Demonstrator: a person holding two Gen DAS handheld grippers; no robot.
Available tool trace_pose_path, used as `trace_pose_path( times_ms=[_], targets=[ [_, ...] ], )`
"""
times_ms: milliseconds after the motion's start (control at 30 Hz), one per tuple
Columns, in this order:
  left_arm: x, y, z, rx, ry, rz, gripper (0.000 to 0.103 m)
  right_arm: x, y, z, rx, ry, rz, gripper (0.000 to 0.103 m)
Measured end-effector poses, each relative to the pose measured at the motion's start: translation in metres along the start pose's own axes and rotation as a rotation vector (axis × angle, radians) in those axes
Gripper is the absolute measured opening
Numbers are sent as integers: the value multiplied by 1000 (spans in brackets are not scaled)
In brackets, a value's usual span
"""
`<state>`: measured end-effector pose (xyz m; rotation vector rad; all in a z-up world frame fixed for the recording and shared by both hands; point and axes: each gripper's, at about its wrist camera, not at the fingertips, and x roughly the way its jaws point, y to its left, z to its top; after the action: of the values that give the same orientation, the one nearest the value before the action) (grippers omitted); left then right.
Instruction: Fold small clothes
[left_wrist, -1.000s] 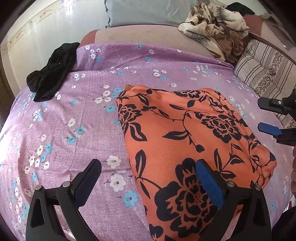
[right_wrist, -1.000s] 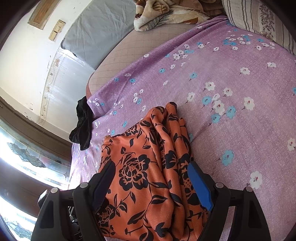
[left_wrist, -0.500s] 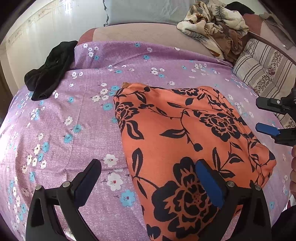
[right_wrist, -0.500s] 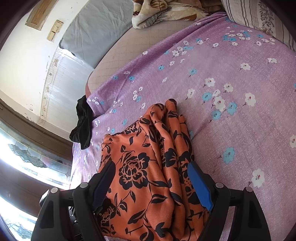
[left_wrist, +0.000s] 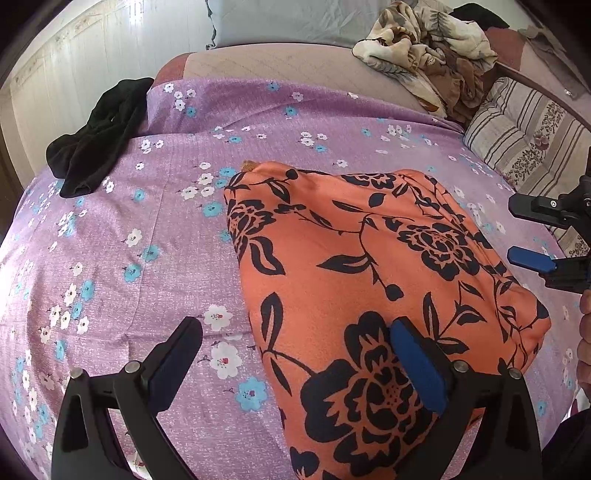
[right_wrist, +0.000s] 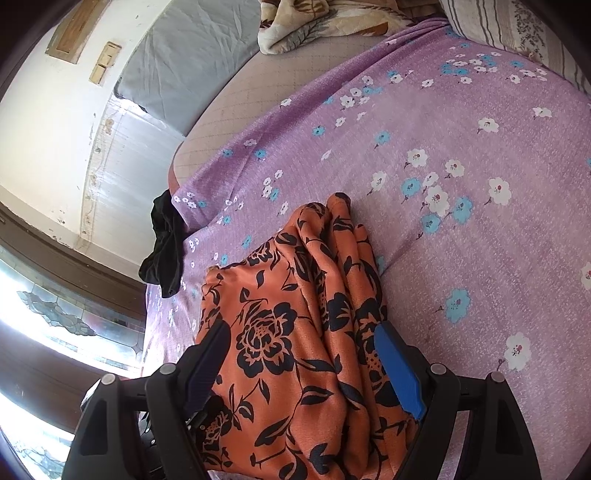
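Both hand-held grippers, left (left_wrist: 295, 363) and right (right_wrist: 303, 363), hover released, unmoved, over the folded orange cloth (left_wrist: 369, 280) on the bed (left_wrist: 147, 229); fold looks done.

1. A bed (left_wrist: 258, 122) fills both views, covered by a purple sheet (left_wrist: 155, 236) printed with white and blue flowers.
2. At 12 o'clock in the left view, a grey pillow (left_wrist: 295, 18) leans on the pale wall (left_wrist: 74, 62).
3. At 2 o'clock lies a striped cushion (left_wrist: 517, 133).
4. At 8 o'clock in the right view, a bright patterned-glass window (right_wrist: 48, 317) glares.
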<state>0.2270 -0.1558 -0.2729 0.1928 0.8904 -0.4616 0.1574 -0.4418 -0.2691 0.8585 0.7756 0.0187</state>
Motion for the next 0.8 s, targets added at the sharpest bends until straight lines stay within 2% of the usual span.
trace_pose_path(
  times_ms=[800],
  targets=[
    [4, -2, -1, 0, 11, -18, 101, 2, -8, 1, 43, 10, -3, 83]
  ],
)
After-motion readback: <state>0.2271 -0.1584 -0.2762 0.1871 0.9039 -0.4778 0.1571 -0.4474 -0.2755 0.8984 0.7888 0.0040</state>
